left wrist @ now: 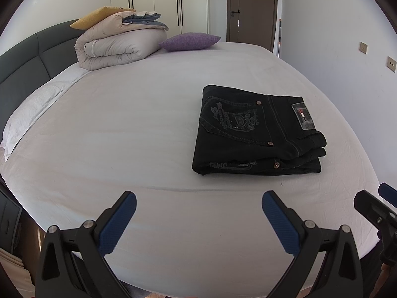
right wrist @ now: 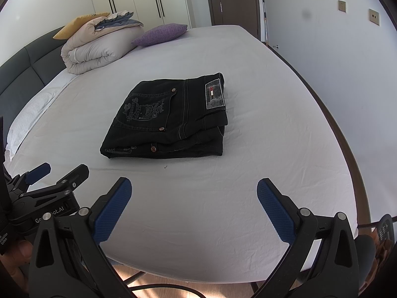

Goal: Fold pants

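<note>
Black jeans (left wrist: 255, 131) lie folded in a compact stack on the white bed, back pocket embroidery and waist patch facing up; they also show in the right wrist view (right wrist: 171, 116). My left gripper (left wrist: 198, 203) is open and empty, hovering over the sheet near the bed's front edge, short of the jeans and to their left. My right gripper (right wrist: 194, 191) is open and empty, also near the front edge, in front of the jeans. The right gripper's fingers (left wrist: 369, 206) show at the left wrist view's right edge; the left gripper (right wrist: 59, 176) shows at the right wrist view's left.
A folded beige duvet (left wrist: 119, 47) with a yellow pillow and a purple cushion (left wrist: 189, 41) lies at the far end by the dark headboard (left wrist: 27, 64). A white pillow (left wrist: 32, 109) lies at the left. Wall (right wrist: 359, 74) borders the bed's right side. Wooden floor (right wrist: 158, 280) lies below the front edge.
</note>
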Demonstrator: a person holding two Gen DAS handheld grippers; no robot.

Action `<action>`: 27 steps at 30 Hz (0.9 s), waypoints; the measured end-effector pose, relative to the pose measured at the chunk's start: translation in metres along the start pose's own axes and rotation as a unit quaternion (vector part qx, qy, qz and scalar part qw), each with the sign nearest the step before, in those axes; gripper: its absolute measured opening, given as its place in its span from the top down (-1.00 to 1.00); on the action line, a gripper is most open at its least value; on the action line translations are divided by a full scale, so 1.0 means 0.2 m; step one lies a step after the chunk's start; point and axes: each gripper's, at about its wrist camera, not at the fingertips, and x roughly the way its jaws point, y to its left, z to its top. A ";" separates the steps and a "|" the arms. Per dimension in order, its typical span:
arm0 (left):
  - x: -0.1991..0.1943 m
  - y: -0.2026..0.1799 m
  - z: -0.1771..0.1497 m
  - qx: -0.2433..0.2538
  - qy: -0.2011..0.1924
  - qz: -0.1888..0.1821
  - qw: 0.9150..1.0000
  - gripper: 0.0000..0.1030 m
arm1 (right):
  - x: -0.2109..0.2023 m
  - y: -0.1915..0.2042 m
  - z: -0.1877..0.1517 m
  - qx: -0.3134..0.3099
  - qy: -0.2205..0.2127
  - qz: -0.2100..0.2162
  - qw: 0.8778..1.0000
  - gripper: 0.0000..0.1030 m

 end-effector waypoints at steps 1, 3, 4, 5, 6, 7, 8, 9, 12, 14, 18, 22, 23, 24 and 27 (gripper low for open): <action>0.00 0.00 0.00 0.000 0.000 0.000 1.000 -1.00 | 0.00 0.00 0.00 0.000 0.000 0.000 1.000 -1.00; 0.00 0.00 0.00 0.000 0.000 0.000 1.000 -1.00 | 0.00 0.00 0.00 0.000 0.000 0.000 1.000 -1.00; 0.00 0.00 0.00 0.000 0.000 0.000 1.000 -1.00 | 0.00 0.00 0.00 0.000 0.000 0.000 1.000 -1.00; 0.00 0.00 0.00 0.000 0.000 0.000 1.000 -1.00 | 0.00 0.00 0.00 0.000 0.000 0.000 1.000 -1.00; 0.00 0.00 0.00 0.000 0.001 0.000 1.000 -1.00 | 0.00 0.00 0.00 0.000 0.000 0.000 1.000 -1.00; 0.00 0.00 0.00 0.000 0.001 0.000 1.000 -1.00 | 0.00 0.00 0.00 0.000 0.000 0.000 1.000 -1.00; 0.00 0.00 0.00 0.000 0.001 0.000 1.000 -1.00 | 0.00 0.00 0.00 0.000 0.000 0.000 1.000 -1.00; 0.00 0.00 0.01 0.000 0.001 0.000 1.000 -1.00 | 0.00 0.00 0.00 0.000 0.000 0.000 1.000 -1.00; 0.00 0.00 0.01 -0.001 0.001 -0.001 1.000 -1.00 | 0.00 0.00 0.00 0.000 0.000 0.000 1.000 -1.00; 0.00 -0.01 -0.01 -0.003 0.003 -0.002 1.000 -1.00 | 0.00 0.00 0.00 0.000 0.001 0.000 1.000 -1.00; 0.01 0.00 -0.03 -0.002 0.005 -0.003 1.000 -1.00 | 0.00 -0.01 0.00 0.000 0.001 0.001 1.000 -1.00; 0.00 -0.01 -0.04 -0.002 0.005 -0.004 1.000 -1.00 | 0.01 0.00 -0.01 0.000 0.002 0.001 1.000 -1.00; 0.01 0.00 -0.03 -0.001 0.006 -0.004 1.000 -1.00 | 0.01 0.00 -0.01 0.000 0.003 0.001 1.000 -1.00; 0.01 0.00 -0.03 -0.001 0.006 -0.004 1.000 -1.00 | 0.02 0.00 -0.02 0.000 0.003 0.001 1.000 -1.00; 0.01 0.00 -0.02 -0.001 0.007 -0.004 1.000 -1.00 | 0.02 -0.01 -0.01 0.000 0.004 0.001 1.000 -1.00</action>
